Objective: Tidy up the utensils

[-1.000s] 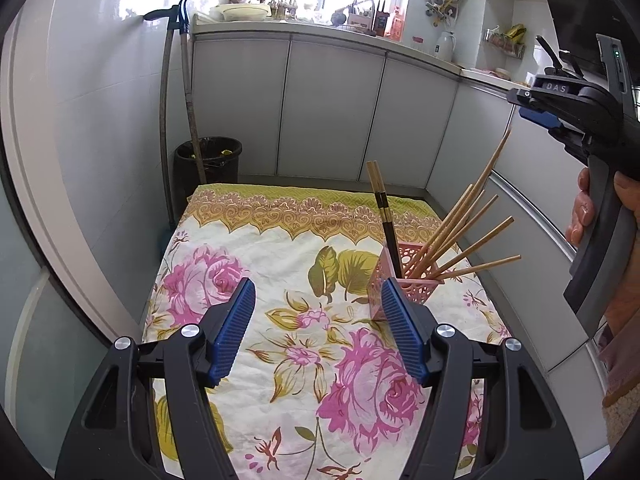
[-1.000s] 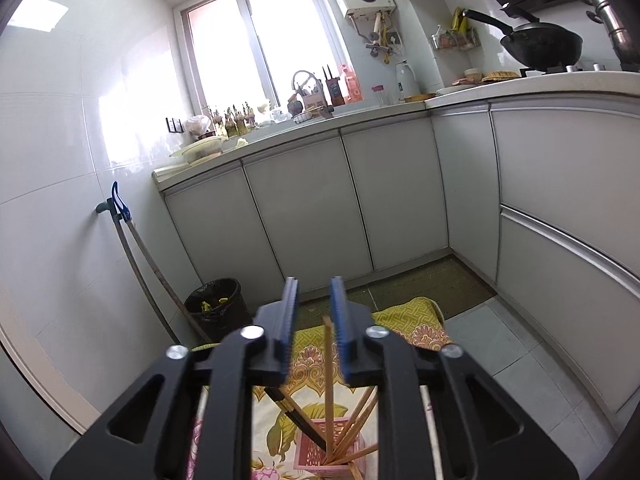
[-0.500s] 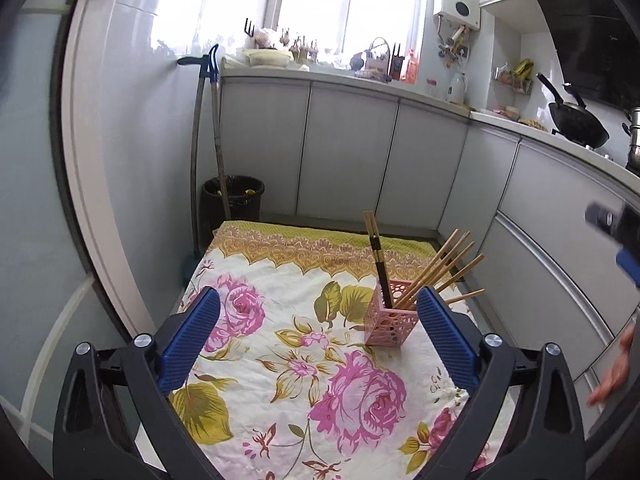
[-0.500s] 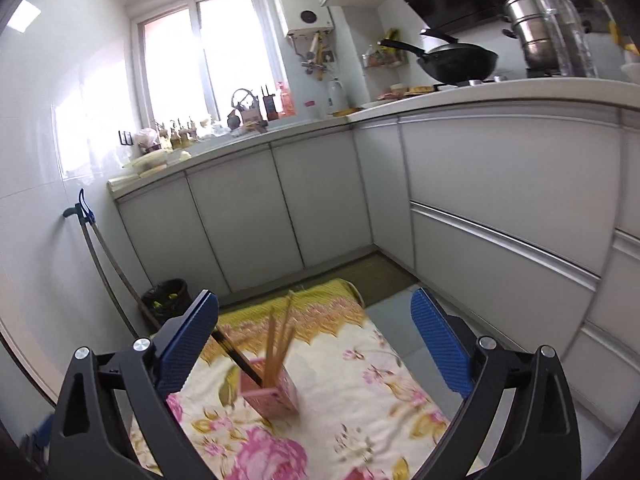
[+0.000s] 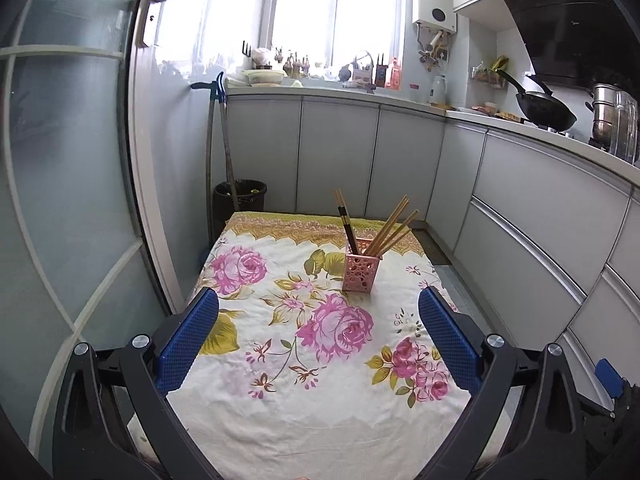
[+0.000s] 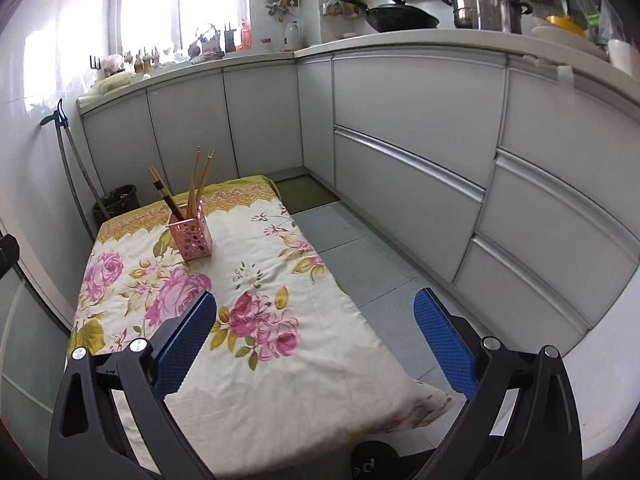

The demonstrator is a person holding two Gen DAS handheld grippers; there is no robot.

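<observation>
On the far left I see a black bin (image 5: 239,200) on the floor against the cabinets, with two long handles (image 5: 218,152) leaning on the wall above it. My left gripper (image 5: 318,334) has its fingers (image 5: 188,338) spread wide with nothing between them, hovering over the near part of the counter, which is covered by a flowered cloth (image 5: 320,380). Toward the far end of the cloth, right of its middle in the left view, stands a pink holder (image 5: 361,265). It holds chopsticks: a dark pair (image 5: 347,224) tilting left and several pale wooden ones (image 5: 390,224) fanning to the right. My right gripper (image 6: 314,338) also has its fingers (image 6: 446,350) spread wide and empty; it sits over the near right edge of the cloth, and from there the holder (image 6: 191,238) is far off to the left. At the far right a wok (image 6: 400,16) and a steel pot (image 6: 466,0) sit on the kitchen worktop.
</observation>
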